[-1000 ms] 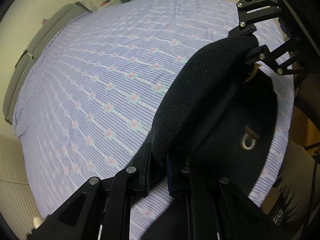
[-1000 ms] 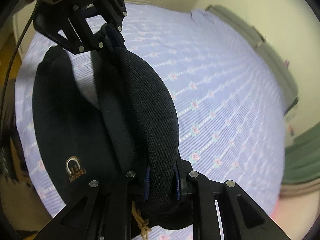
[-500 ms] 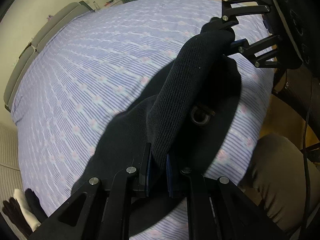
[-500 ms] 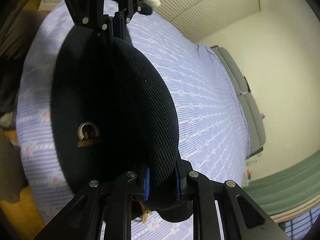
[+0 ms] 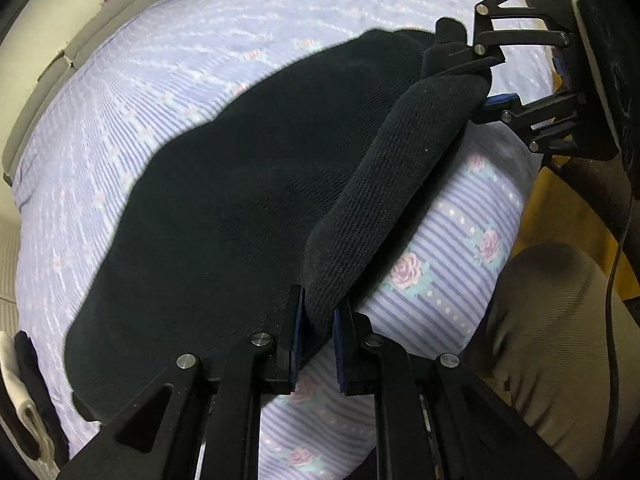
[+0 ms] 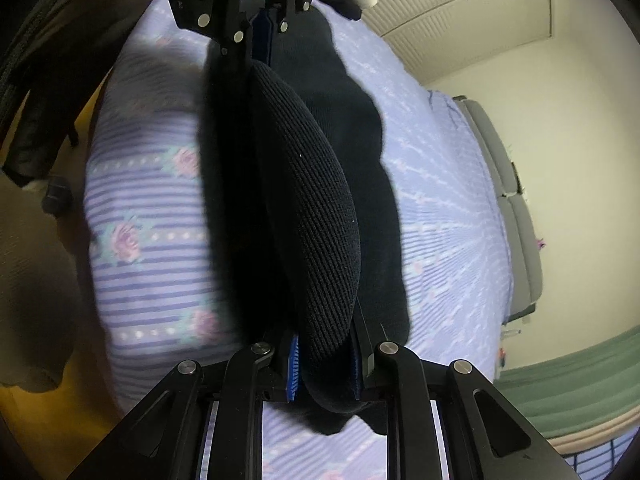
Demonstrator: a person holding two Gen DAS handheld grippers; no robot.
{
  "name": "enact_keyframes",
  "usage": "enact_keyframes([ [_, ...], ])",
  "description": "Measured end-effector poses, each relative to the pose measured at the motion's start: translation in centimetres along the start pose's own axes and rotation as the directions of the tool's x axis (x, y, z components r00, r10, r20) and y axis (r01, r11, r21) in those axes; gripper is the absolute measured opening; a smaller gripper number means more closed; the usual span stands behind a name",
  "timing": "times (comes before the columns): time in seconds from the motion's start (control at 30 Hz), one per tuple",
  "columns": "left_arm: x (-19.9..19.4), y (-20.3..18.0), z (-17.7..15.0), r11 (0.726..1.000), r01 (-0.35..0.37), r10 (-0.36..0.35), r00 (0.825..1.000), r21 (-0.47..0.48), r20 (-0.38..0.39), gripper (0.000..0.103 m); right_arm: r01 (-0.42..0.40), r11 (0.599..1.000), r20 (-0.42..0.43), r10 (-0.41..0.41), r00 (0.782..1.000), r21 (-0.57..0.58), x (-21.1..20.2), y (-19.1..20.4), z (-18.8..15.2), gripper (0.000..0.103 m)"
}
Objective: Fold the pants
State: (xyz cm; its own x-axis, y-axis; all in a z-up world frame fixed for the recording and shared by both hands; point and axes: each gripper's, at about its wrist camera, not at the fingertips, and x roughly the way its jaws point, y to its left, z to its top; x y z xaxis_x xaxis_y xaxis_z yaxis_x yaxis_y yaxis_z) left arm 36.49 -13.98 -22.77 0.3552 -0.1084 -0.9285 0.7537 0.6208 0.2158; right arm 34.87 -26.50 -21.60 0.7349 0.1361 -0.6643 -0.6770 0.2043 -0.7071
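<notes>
folded cloths (image 5: 24,396) lie lower left on my bedsheet (image 5: 120,92). pants (image 5: 224,216) run lower-left to upper-right; left gripper (image 5: 316,320) and right gripper (image 6: 324,354) clench the waistband.

Bed with lilac striped, rose-printed sheet (image 5: 452,240); grey padded headboard (image 6: 516,216) against a cream wall (image 6: 568,120); green curtain (image 6: 580,392) at lower right; louvred panels (image 6: 460,4) above; yellow-brown floor (image 5: 560,208) beside the bed

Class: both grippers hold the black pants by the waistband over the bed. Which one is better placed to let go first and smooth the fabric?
Probably the left gripper: the pants beside it already lie on the bedsheet.
</notes>
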Motion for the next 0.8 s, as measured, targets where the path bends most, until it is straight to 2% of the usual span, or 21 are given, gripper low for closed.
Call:
enact_keyframes([
  [0.2, 0.2, 0.2, 0.2, 1.0, -0.001, 0.001, 1.0, 0.004, 0.001, 0.017, 0.01, 1.0, -0.022, -0.01, 1.0, 0.009, 0.9, 1.1, -1.3, 0.025],
  [0.3, -0.9, 0.4, 0.3, 1.0, 0.008, -0.008, 1.0, -0.006, 0.008, 0.037, 0.028, 0.999, -0.024, -0.028, 0.999, 0.019, 0.9, 0.6, -1.1, 0.033],
  [0.33, -1.2, 0.2, 0.4, 1.0, 0.001, -0.001, 1.0, -0.007, 0.012, 0.054, 0.037, 0.999, -0.028, -0.037, 0.999, 0.031, 0.8, 0.1, -0.9, 0.039],
  [0.37, -1.7, 0.2, 0.3, 1.0, -0.009, 0.009, 1.0, -0.003, 0.025, 0.064, 0.039, 0.998, -0.027, -0.038, 0.999, 0.049, 0.4, -0.2, -0.7, 0.049],
  [0.4, -2.2, 0.2, 0.3, 1.0, -0.014, 0.014, 0.999, 0.002, 0.036, 0.064, 0.039, 0.997, -0.02, -0.038, 0.999, 0.07, 0.1, -0.8, -0.6, 0.055],
  [0.47, -3.6, 0.3, 0.1, 1.0, -0.014, 0.013, 0.998, 0.004, 0.053, 0.064, 0.051, 0.993, -0.007, -0.05, 0.999, 0.102, -0.8, -1.5, -0.4, 0.084],
  [0.67, -8.2, 2.0, -1.3, 0.999, 0.023, -0.017, 0.992, -0.047, 0.124, 0.064, 0.092, 0.976, 0.011, -0.096, 0.995, 0.197, -4.9, -3.3, 0.6, 0.086],
  [0.8, -11.3, 5.4, -3.6, 0.993, 0.024, -0.003, 0.985, -0.118, 0.17, 0.064, 0.084, 0.948, 0.05, -0.104, 0.993, 0.306, -7.2, -4.7, 2.9, 0.086],
])
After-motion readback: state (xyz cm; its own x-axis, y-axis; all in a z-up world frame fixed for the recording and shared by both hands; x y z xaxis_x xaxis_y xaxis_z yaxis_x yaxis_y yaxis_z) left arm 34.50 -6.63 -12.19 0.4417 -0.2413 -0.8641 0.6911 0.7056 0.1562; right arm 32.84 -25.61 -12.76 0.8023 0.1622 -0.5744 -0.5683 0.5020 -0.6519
